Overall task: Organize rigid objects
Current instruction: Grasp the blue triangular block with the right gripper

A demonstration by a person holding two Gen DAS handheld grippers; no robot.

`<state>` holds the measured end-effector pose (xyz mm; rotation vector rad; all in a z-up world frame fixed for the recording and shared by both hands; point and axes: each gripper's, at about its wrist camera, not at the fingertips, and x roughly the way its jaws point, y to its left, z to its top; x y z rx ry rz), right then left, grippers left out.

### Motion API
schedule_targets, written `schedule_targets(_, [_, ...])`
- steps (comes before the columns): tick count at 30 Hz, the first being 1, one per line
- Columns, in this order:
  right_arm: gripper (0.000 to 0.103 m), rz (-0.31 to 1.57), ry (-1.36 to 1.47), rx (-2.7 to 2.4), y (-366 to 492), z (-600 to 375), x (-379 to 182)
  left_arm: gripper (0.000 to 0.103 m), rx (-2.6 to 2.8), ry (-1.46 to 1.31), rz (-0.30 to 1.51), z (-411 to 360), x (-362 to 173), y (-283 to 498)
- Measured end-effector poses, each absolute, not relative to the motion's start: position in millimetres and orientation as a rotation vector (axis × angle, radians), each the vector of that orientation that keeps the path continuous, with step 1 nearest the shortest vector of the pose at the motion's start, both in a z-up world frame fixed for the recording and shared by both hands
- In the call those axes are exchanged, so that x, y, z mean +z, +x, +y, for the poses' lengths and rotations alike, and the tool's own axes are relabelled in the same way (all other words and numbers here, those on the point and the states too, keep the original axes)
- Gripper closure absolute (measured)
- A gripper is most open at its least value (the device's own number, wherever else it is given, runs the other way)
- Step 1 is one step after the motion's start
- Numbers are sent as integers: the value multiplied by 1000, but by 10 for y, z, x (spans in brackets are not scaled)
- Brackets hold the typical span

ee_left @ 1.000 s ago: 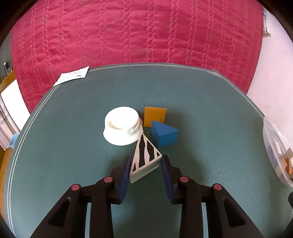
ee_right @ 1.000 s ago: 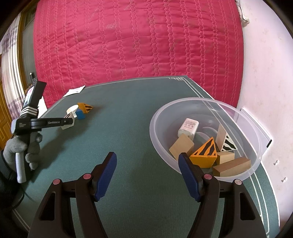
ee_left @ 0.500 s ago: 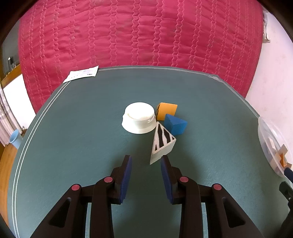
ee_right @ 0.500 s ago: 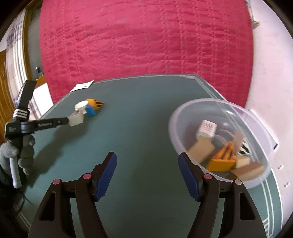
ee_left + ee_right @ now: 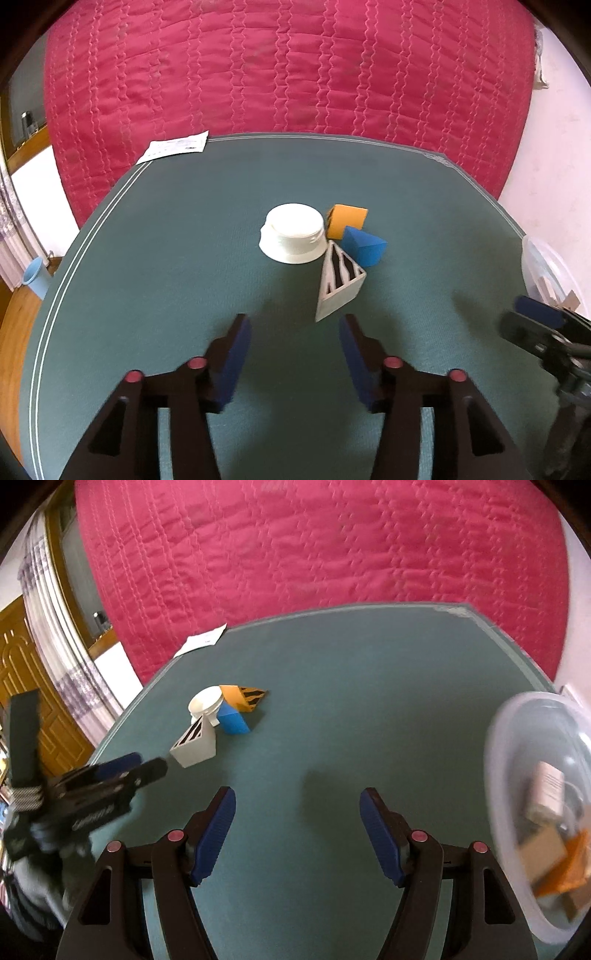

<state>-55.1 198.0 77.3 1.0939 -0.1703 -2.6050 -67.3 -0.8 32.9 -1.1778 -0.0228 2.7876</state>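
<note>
On the green mat sits a cluster: a white triangular block with black stripes (image 5: 340,284) (image 5: 194,744), a white round lid (image 5: 293,238) (image 5: 205,701), an orange block (image 5: 347,221) (image 5: 242,698) and a blue wedge (image 5: 364,245) (image 5: 232,718). My left gripper (image 5: 293,325) (image 5: 129,768) hovers just short of the striped block. Its jaws are opening and nothing is between them. My right gripper (image 5: 297,797) (image 5: 532,321) stands open and empty over bare mat, between the cluster and a clear plastic bowl (image 5: 498,738) (image 5: 543,266) that holds several wooden blocks.
A red quilted cover (image 5: 295,74) hangs behind the mat's far edge. A white paper slip (image 5: 177,147) (image 5: 203,640) lies at the far left corner. A light blue cup (image 5: 35,277) stands off the mat to the left. A gloved hand (image 5: 37,878) holds the left gripper.
The left gripper let go of the striped triangular block, drew back from it and widened its jaws. The right gripper swung left, away from the bowl and towards the cluster.
</note>
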Motion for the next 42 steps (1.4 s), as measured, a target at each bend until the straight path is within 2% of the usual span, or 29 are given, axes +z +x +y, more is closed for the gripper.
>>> schedule_targets(3, [32,-131,1109,-2592,-739,1782,713,36,2805,-1173,-14,-66,339,-632])
schedule_targets(8, [34,-90,1126,-2565,-1040,1512,659,30,2822,-1165,-29,-209,348,-573])
schedule_targets(18, [51,40,1138,-2512,-1413,1059,548,28,2828,-1161,-79,-335,359,-558])
schedule_targets(23, [64,46,1144,-2510,-1555,1005,546,28,2821,-1173,-64,-313,326,-573])
schedule_targets(25, [75,41,1144,-2513,-1561,1020,550,28,2823,-1178,-58,-308,315,-572])
schedule_targets(42, [75,5,1129,-2530,-1114,1462,556,28,2839,-1214,-4,-264,258,-635])
